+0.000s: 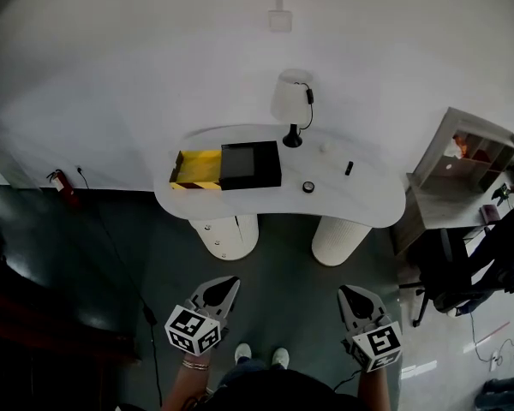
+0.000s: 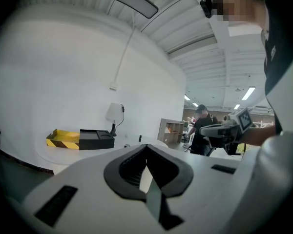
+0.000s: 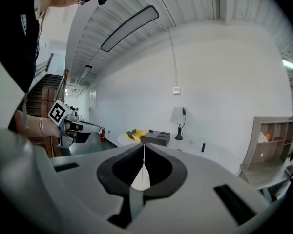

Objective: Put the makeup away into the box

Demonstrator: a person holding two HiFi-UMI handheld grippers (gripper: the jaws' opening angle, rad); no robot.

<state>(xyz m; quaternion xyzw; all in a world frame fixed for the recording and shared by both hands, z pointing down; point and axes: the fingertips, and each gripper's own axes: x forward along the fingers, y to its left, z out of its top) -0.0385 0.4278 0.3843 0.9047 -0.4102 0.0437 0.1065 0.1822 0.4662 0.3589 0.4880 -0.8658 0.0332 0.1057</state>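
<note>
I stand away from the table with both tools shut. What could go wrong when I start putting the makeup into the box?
The round case and the black stick on the table are small: the left tool and right tool are shut, so unless opened in time they may push these away. The lamp stands beside the box; a reach there might knock it over.

Open industrial-style workspace: corrugated ceiling [image 2: 185, 28], strip lights [image 2: 247, 92], staircase [image 3: 44, 94], office chair [image 1: 463, 285].
</note>
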